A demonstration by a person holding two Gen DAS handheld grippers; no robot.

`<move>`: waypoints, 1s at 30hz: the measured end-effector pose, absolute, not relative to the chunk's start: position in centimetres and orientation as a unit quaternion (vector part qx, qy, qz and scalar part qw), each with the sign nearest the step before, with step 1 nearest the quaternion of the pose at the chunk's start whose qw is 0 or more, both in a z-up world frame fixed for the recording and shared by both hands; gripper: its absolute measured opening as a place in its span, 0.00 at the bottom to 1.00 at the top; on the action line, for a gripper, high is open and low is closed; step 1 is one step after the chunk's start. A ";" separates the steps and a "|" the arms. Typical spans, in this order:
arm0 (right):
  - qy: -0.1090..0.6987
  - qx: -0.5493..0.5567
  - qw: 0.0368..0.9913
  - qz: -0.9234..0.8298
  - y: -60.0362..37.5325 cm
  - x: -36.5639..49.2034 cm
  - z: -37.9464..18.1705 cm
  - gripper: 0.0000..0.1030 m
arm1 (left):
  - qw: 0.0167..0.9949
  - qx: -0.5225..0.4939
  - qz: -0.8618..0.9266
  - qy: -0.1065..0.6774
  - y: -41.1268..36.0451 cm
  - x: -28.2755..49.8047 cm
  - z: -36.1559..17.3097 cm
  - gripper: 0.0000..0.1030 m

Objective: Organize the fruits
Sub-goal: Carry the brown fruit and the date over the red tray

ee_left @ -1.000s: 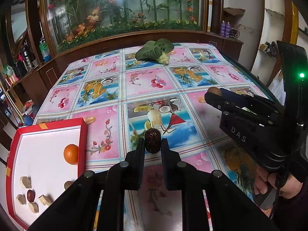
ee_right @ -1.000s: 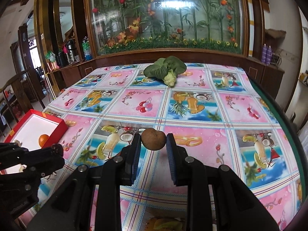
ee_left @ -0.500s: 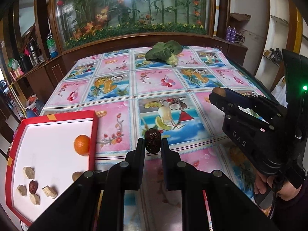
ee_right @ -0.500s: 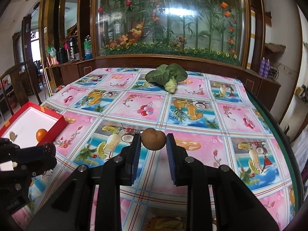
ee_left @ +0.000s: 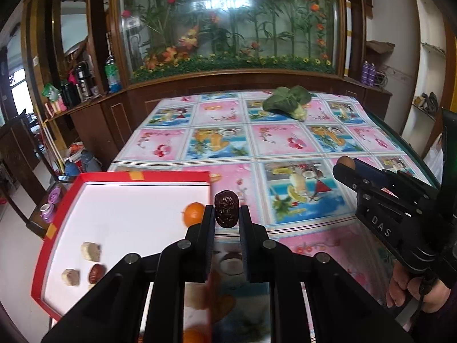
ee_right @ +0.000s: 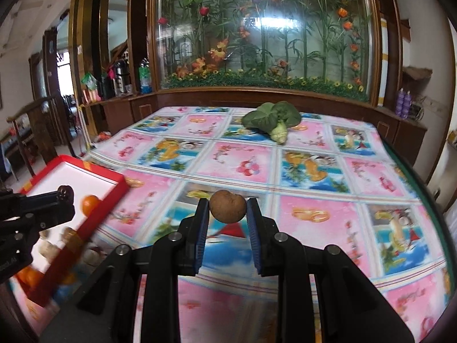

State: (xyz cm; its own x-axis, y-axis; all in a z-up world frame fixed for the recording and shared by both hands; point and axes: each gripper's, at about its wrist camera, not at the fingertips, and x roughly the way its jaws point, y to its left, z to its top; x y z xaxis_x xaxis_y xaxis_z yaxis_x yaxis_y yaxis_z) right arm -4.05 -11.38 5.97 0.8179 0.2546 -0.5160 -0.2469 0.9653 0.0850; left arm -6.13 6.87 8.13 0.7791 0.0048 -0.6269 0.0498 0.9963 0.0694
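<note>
Between left gripper point(ee_left: 226, 217) fingertips, wrinkly dark date point(ee_left: 226, 208) pinched tight, right gripper point(ee_right: 227, 211) clamping brown fruit point(ee_right: 227, 205), red tray point(ee_left: 85, 177) just left

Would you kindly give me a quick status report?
Left gripper shut on dark date. Right gripper shut on brown fruit. Red tray unobstructed.

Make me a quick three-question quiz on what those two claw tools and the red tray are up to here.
1. True or false: both grippers hold something.
2. What lies at the table's far end: A leafy vegetable, B bottle, C bowl?
3. Which round fruit sits in the tray?

Key:
1. True: left gripper is shut on a dark date, right gripper on a brown fruit.
2. A, the leafy vegetable.
3. The orange in the red tray.
</note>
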 end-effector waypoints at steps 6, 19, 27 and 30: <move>0.270 0.027 0.948 0.169 -8.2 -5.0 6.4 0.28 | 0.945 0.032 0.015 0.324 9.9 -7.1 8.3 0.14; 0.292 0.027 0.918 0.266 0.2 -7.5 6.8 0.28 | 0.945 0.003 0.062 0.321 15.8 -8.6 7.6 0.14; 0.311 0.012 0.900 0.305 3.9 -8.6 6.5 0.28 | 0.940 -0.006 0.084 0.331 18.2 -8.9 6.4 0.14; 0.320 0.004 0.894 0.313 4.9 -8.8 6.0 0.28 | 0.938 -0.008 0.088 0.336 18.7 -8.9 6.0 0.14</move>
